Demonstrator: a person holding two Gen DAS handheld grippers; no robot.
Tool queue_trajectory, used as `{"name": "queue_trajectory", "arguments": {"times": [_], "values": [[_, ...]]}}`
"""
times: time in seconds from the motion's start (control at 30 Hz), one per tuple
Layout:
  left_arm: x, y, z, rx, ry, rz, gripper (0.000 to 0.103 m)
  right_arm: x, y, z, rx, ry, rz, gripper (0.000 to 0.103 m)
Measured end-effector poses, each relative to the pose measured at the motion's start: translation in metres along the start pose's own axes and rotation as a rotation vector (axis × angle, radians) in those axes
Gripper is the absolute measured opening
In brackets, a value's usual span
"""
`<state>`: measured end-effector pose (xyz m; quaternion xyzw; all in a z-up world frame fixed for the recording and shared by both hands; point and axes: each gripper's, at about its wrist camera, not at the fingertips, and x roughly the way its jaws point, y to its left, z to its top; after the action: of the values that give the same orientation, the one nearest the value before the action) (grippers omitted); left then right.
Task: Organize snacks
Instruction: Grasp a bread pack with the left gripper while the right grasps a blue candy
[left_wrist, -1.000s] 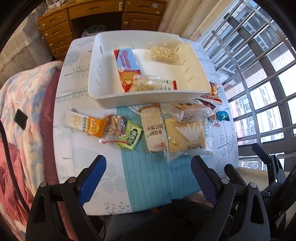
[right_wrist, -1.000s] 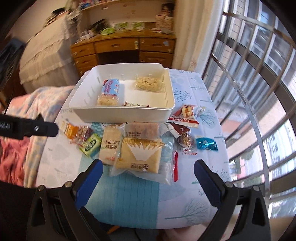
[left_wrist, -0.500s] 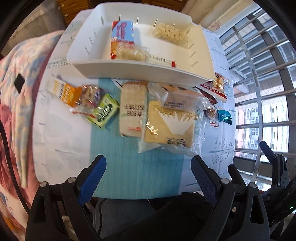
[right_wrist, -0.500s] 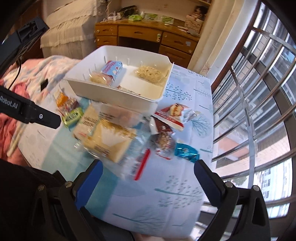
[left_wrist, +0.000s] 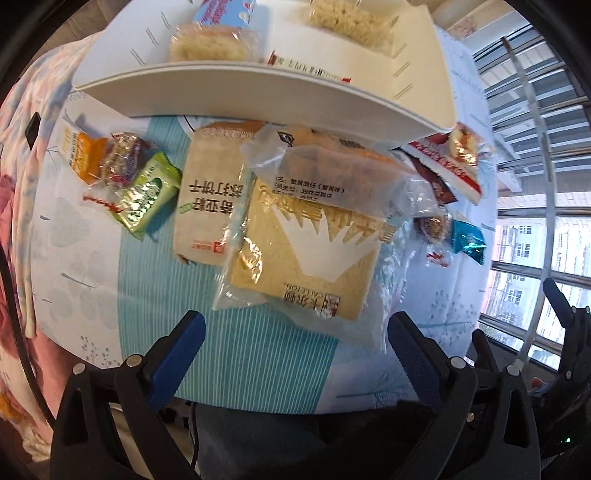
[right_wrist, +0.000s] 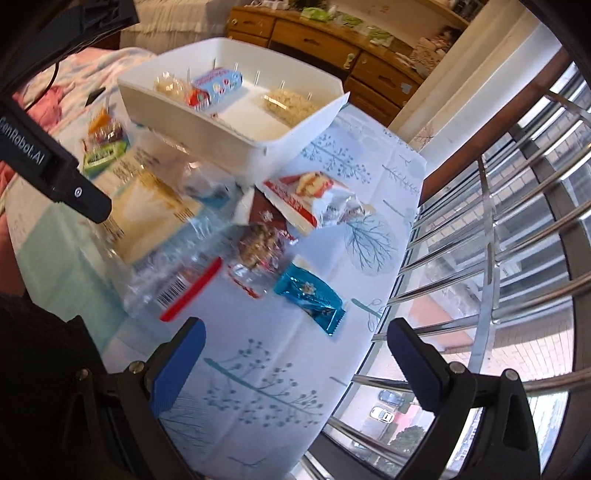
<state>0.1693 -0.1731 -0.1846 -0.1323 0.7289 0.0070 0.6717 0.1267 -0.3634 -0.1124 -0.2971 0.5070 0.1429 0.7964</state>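
The white plastic bin (left_wrist: 258, 79) fills the table's far side, its near wall overhanging the loose packets. The large clear-wrapped yellow bread slice (left_wrist: 306, 254) lies just before that wall; lifted carelessly, it could snag there. The left gripper (left_wrist: 295, 332), jaws opening, holds nothing. The right gripper (right_wrist: 293, 341) gapes empty over the small teal foil candy (right_wrist: 310, 293), nearest the table's edge, easily knocked off.

Each black gripper (left_wrist: 295, 332) has blue finger pads (left_wrist: 177, 354), silver screws, apparently identical.

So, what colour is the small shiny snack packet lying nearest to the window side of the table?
Teal blue small shiny snack packet, seen best in the right wrist view.
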Motion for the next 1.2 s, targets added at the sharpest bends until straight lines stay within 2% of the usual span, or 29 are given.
{"name": "queue_trajectory", "arguments": {"times": [0.17, 0.27, 0.37, 0.67, 1.03, 1.1, 1.2], "values": [[0.023, -0.004, 0.011, -0.037, 0.03, 0.035, 0.099, 0.029, -0.008, -0.008, -0.043, 0.022, 0.015, 0.099], [0.032, -0.007, 0.016, -0.052, 0.041, 0.043, 0.099, 0.043, -0.013, -0.011, -0.034, 0.026, 0.041, 0.099], [0.043, -0.013, 0.022, -0.062, 0.055, 0.056, 0.099, 0.057, -0.019, -0.011, -0.025, 0.02, 0.057, 0.094], [0.064, -0.03, 0.038, -0.076, 0.068, 0.065, 0.103, 0.089, -0.033, -0.008, -0.004, 0.009, 0.103, 0.092], [0.073, -0.048, 0.067, -0.066, 0.022, 0.064, 0.103, 0.114, -0.046, -0.002, 0.054, 0.009, 0.187, 0.078], [0.077, -0.053, 0.081, -0.063, 0.018, 0.071, 0.103, 0.117, -0.049, 0.002, 0.074, 0.005, 0.214, 0.072], [0.079, -0.059, 0.082, -0.051, -0.007, 0.081, 0.103, 0.119, -0.05, 0.004, 0.102, 0.005, 0.251, 0.064]]}}
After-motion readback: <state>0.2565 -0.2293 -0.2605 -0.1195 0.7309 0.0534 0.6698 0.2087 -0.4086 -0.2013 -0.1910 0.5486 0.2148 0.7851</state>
